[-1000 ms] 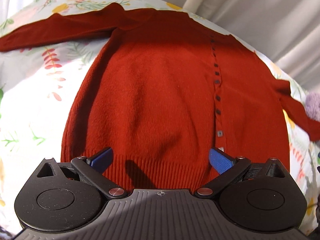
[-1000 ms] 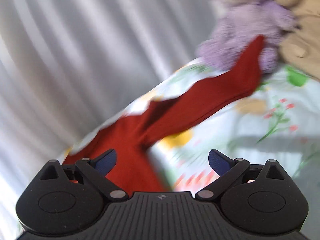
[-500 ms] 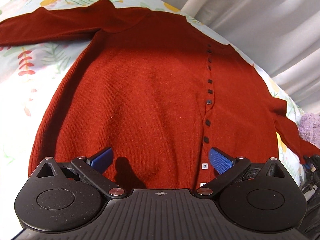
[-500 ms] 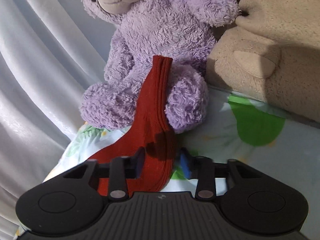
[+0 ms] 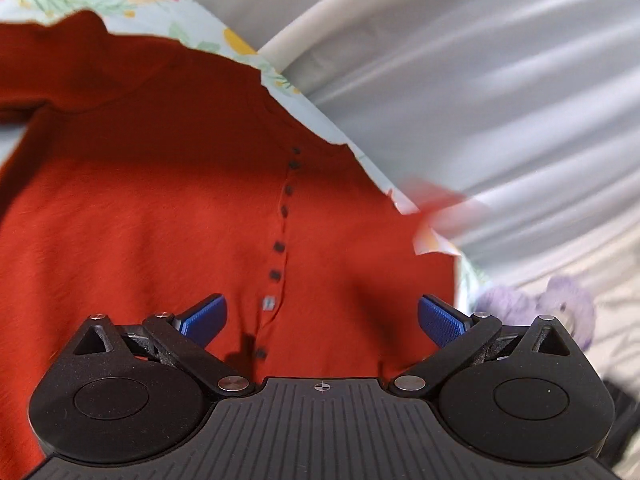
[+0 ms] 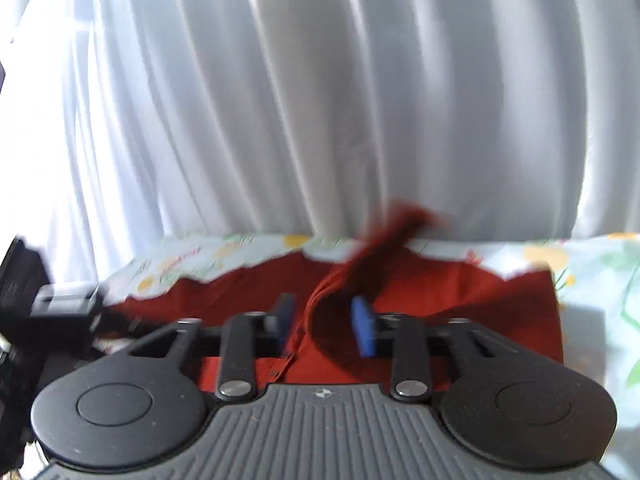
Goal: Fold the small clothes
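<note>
Nearest in the left wrist view, the left gripper (image 5: 320, 316) hangs over the lower front of the red cardigan (image 5: 160, 220), its blue pads spread wide with nothing between them. The cardigan lies flat and buttoned on the flowered sheet (image 5: 192, 36), its row of dark buttons (image 5: 280, 246) running up between the fingers. This view alone shows the purple plush toy (image 5: 560, 304) at the right edge of the bed, and a red blur in the air beyond the cardigan's right shoulder.

The right wrist view explains that blur — the sleeve (image 6: 376, 248) is lifted, arching up over the body of the cardigan. The right gripper (image 6: 326, 326) has its jaws part open, having just been opening; the lower run of the sleeve passes between the pads, but the picture is too smeared to say whether they touch it. Only here does a dark device (image 6: 52, 300) show at the left, which I take for the other gripper, though it is blurred.

The sheet covers a bed; behind it, in both views, hang pale pleated curtains (image 6: 320, 100), sunlit at the left.
</note>
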A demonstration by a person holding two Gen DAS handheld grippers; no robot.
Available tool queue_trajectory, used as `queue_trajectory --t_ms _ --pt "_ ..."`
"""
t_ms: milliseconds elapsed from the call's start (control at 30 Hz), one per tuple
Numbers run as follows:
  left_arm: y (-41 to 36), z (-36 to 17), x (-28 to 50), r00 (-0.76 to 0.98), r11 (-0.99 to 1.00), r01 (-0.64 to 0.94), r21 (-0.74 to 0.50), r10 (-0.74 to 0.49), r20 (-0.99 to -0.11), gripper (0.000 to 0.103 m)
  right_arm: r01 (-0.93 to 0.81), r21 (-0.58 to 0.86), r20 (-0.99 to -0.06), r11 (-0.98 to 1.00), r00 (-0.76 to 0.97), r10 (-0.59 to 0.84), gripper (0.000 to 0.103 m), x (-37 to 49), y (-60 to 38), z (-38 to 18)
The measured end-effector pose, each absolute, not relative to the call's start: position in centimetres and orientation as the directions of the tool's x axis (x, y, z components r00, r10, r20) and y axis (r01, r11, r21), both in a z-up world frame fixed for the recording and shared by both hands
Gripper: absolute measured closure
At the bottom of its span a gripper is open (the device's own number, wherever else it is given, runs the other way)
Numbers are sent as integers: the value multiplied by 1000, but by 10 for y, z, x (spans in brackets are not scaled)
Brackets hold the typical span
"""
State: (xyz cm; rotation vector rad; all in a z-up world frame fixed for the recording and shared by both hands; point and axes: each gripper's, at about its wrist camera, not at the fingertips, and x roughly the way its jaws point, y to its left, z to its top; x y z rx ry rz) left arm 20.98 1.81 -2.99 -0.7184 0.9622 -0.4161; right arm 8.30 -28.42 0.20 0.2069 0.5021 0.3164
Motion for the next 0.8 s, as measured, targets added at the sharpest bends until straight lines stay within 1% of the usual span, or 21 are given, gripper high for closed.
queue_trajectory --t_ms 33,67,167,233,333,367,400,533,600,633,667,700,733,767,800 --pt "19 -34 216 522 691 0 -723 -617 -589 0 -245 270 -446 931 825 347 50 79 -280 -3" --pt "19 -39 222 523 687 -9 -727 -616 -589 0 -239 278 -449 930 824 346 49 75 -279 -7" --pt "14 -45 240 505 691 -1 -723 -624 -597 1 -129 394 -467 910 825 319 49 66 -295 -20" --pt "14 -49 253 502 726 6 -687 -597 -626 7 -66 482 -469 874 823 321 49 61 -308 -28" --pt "20 -61 267 493 759 -15 -651 -560 -666 12 -40 541 -463 840 820 337 49 50 -315 -38" --pt "23 -66 271 480 763 -20 -646 -559 -676 16 -32 555 -465 831 817 341 49 47 -317 -40" --pt "27 -69 273 465 766 -24 -642 -560 -686 22 -24 572 -467 820 813 349 49 43 -317 -44" --pt "32 -79 284 420 758 -17 -652 -587 -692 32 15 633 -471 774 801 370 49 36 -327 -59" --pt "30 -81 289 404 773 2 -635 -581 -706 46 34 647 -476 762 799 368 49 35 -332 -63" --pt "28 -81 293 406 779 15 -627 -578 -708 49 44 653 -478 756 799 366 49 36 -334 -65" --pt "27 -83 297 398 783 21 -622 -577 -713 55 52 659 -478 750 799 365 49 33 -336 -65" --pt "26 -83 298 391 786 20 -618 -575 -719 63 58 666 -476 744 800 364 49 34 -338 -67" --pt "26 -83 299 383 792 21 -611 -571 -727 68 62 672 -473 738 803 363 49 34 -339 -68" --pt "25 -83 299 368 799 29 -600 -566 -737 83 67 674 -473 736 805 360 49 34 -340 -68" --pt "22 -84 300 353 808 36 -588 -560 -749 94 73 673 -475 736 806 354 49 35 -340 -68"
